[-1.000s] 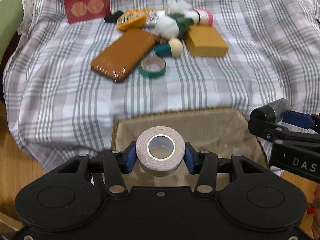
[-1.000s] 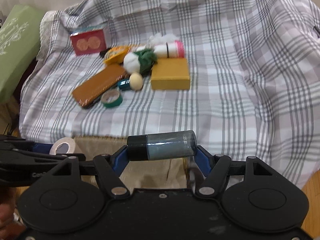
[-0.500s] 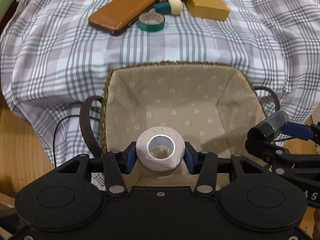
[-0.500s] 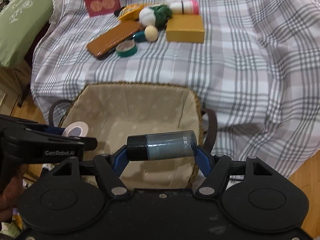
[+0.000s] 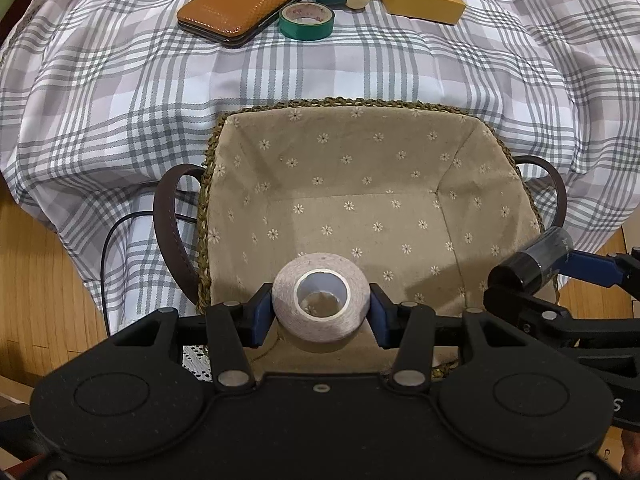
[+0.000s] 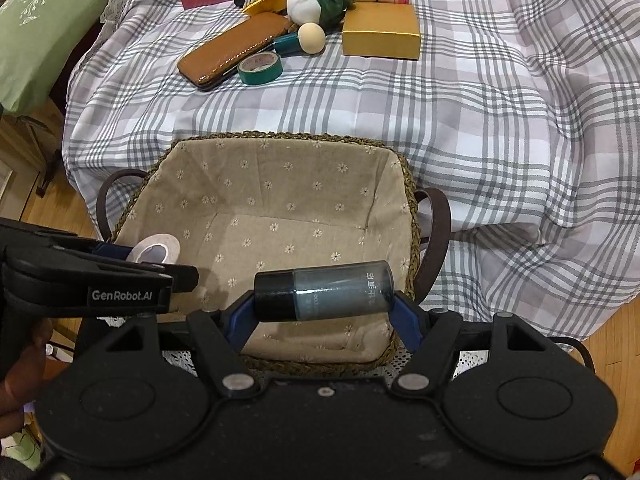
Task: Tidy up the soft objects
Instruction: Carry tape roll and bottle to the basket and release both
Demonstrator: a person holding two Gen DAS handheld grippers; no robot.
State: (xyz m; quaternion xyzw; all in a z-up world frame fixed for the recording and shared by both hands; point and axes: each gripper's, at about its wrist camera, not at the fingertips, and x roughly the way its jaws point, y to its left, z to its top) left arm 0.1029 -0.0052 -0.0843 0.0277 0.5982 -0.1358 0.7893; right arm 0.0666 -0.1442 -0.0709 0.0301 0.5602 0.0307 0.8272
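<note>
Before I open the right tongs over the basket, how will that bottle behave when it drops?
The bottle is a smooth cylinder held on its side, so it will probably roll. The basket's cloth lining looks soft and should cushion it. Its see-through body may be glass; a low release seems safer.

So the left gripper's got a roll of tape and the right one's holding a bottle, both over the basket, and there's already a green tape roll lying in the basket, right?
Not quite. The basket holds nothing yet; the green tape roll lies on the plaid cloth beyond it, beside the brown case, as the right wrist view shows. The rest stands: the left gripper holds the tape, the right gripper holds the bottle.
</note>
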